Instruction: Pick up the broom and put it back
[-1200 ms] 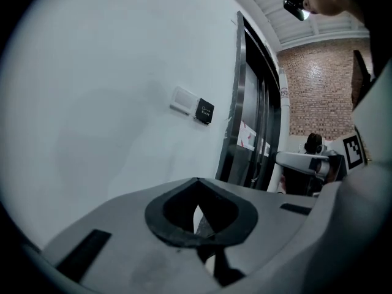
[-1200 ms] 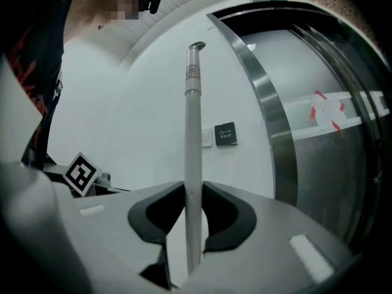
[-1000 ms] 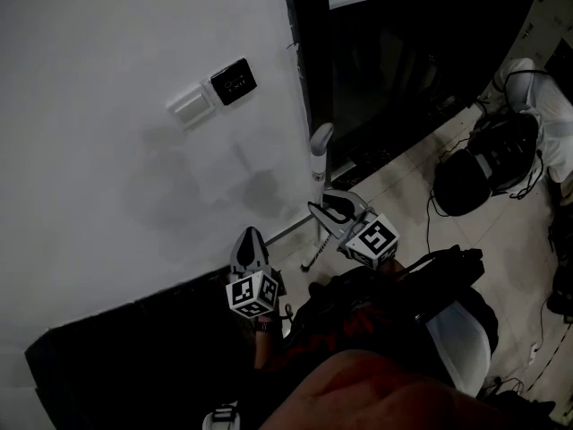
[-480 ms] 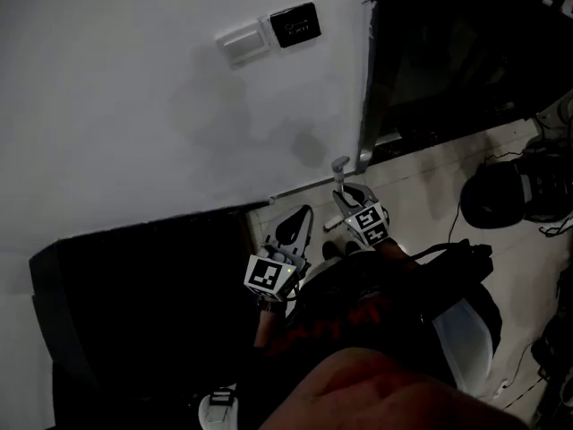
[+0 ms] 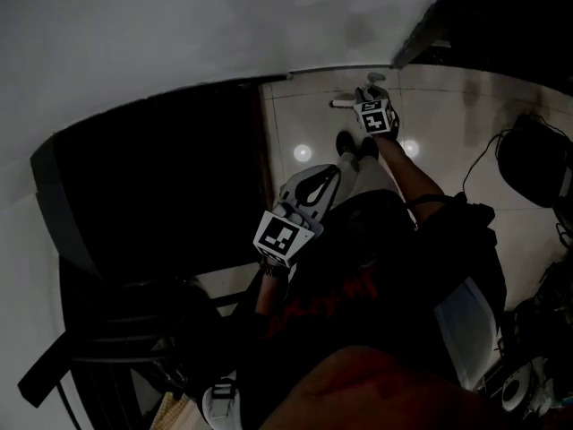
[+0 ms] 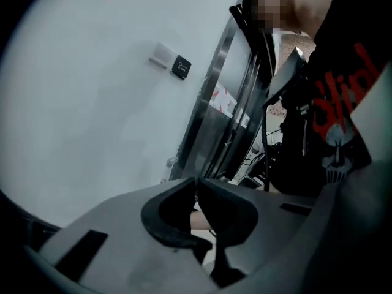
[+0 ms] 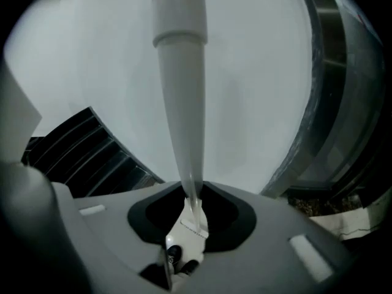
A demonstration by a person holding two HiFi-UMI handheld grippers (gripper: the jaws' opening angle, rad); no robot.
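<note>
R hand-held gripper clamped on broom, L hand-held gripper closed, empty, wall & door frame ahead

Down by the floor, the broom stands between the jaws of the right gripper, right in front of the wall. Slatted panel to its left, door frame to its right. The left gripper sits nearer the person, beside that panel.
</note>
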